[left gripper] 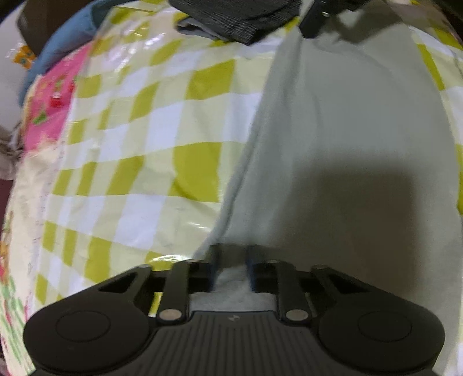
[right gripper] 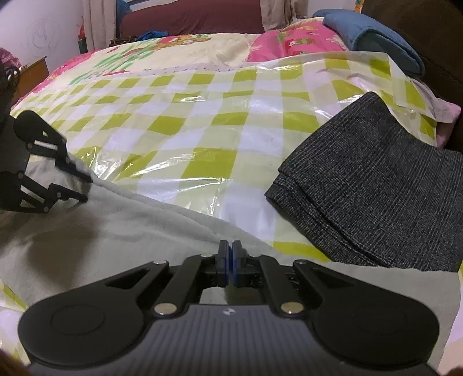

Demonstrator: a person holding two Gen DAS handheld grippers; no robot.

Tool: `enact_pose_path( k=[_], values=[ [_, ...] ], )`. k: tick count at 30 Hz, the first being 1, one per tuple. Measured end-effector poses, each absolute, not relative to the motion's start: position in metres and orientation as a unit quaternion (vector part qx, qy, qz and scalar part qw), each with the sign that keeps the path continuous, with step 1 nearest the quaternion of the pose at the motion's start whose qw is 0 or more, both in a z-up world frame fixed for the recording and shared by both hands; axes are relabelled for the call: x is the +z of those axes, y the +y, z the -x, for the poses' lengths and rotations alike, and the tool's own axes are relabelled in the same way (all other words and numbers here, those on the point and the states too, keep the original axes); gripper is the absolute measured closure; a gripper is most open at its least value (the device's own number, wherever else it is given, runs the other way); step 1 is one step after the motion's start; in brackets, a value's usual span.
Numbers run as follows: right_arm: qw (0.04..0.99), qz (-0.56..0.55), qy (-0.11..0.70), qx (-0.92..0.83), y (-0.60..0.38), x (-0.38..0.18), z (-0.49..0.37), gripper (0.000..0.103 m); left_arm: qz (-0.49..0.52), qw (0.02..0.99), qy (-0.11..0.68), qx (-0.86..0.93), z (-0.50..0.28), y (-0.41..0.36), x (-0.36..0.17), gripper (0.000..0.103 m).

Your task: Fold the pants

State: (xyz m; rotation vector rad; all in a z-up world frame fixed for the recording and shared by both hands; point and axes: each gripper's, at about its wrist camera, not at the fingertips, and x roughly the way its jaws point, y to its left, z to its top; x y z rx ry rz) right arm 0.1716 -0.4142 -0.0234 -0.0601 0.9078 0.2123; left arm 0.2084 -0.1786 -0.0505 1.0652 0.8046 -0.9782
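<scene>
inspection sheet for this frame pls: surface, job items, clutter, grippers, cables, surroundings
Surface: bed under a glossy green-checked sheet, wrinkled.
Job's things: light grey pants spread flat between the two grippers; dark folded garment laid beside them.
Clutter: blue cloth and pink floral bedding at the far edge.
Grippers: left gripper has grey fabric between its narrowly parted fingers; right gripper shut on the pants' edge.
Cables: nothing seen.
Surroundings: maroon headboard, wall and curtain behind it.
</scene>
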Motion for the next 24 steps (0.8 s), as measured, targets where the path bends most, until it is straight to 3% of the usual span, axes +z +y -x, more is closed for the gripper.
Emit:
enact_pose_path(
  k=[12,24],
  values=[
    [0.906,0.022,0.412,0.094,-0.421,-0.010,-0.167,0.100,-0.471,0.686,0.357,-0.425,-0.215,-0.176,-0.041,0.085],
    [0.908,0.004,0.410,0.082,-0.430,-0.012,-0.160,0.096,-0.443,0.737,0.344,-0.378,-0.224,-0.165,-0.036,0.084]
  ],
)
